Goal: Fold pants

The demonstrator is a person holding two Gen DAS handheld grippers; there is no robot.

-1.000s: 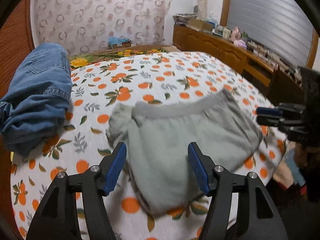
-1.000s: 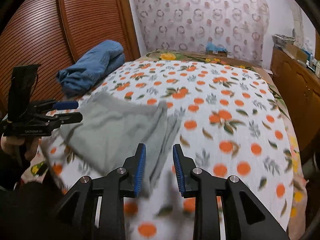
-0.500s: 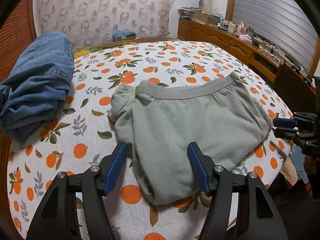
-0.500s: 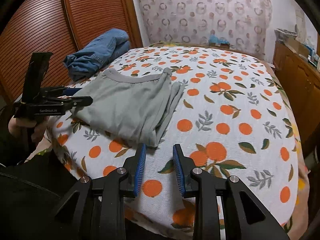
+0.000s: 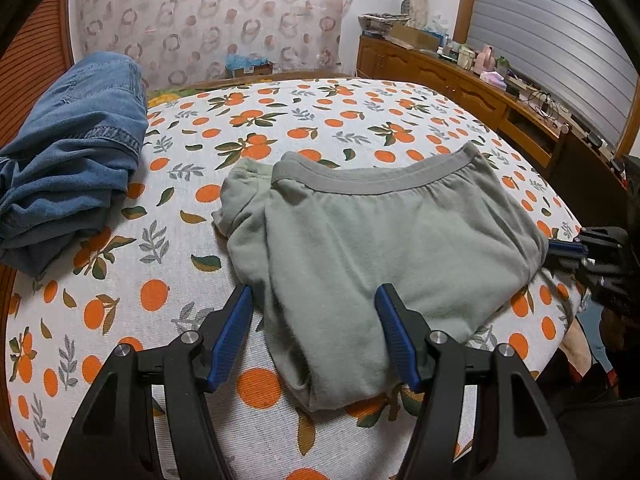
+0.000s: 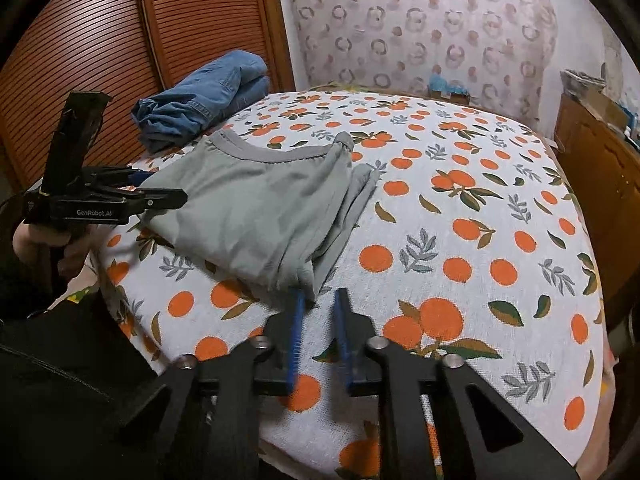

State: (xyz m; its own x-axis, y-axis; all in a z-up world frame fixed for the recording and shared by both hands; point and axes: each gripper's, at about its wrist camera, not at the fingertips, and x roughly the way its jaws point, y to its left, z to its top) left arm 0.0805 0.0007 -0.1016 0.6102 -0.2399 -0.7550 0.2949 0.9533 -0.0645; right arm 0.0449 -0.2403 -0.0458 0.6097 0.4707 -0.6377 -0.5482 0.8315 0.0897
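While the left wrist view looks across the bed toward a long wooden sideboard [image 5: 460,76] crowded with small things on the right, the right wrist view shows slatted brown doors [image 6: 160,20] on the far left, and the person's hand [image 6: 44,240] around the handle of the left gripper [image 6: 180,198].

From its own camera, the left gripper [image 5: 314,292] stands wide open, a blue pad on either side of the near fold of the pants [image 5: 380,248], neither pad pressing the cloth. Only this view shows the right gripper [image 5: 560,252] from the side, its tip touching the right edge of the pants.

From its own camera, the right gripper [image 6: 318,294] has just been closing. Its blurred jaws stand close together, mostly sheet showing between them. The near corner of the pants [image 6: 248,200] lies at the tip of its left finger; whether any cloth is pinched I cannot tell.

Grey-green and soft, the pants lie folded into a rough rectangle near the front edge of the orange-printed bedsheet [image 5: 360,120]. The darker grey waistband [image 5: 380,184] curves along the far side. A bunched layer sticks out at the far left in the left view, and stacked edges show along the right in the other. Blue jeans [image 5: 72,152] lie heaped at the far left, apart from the pants.
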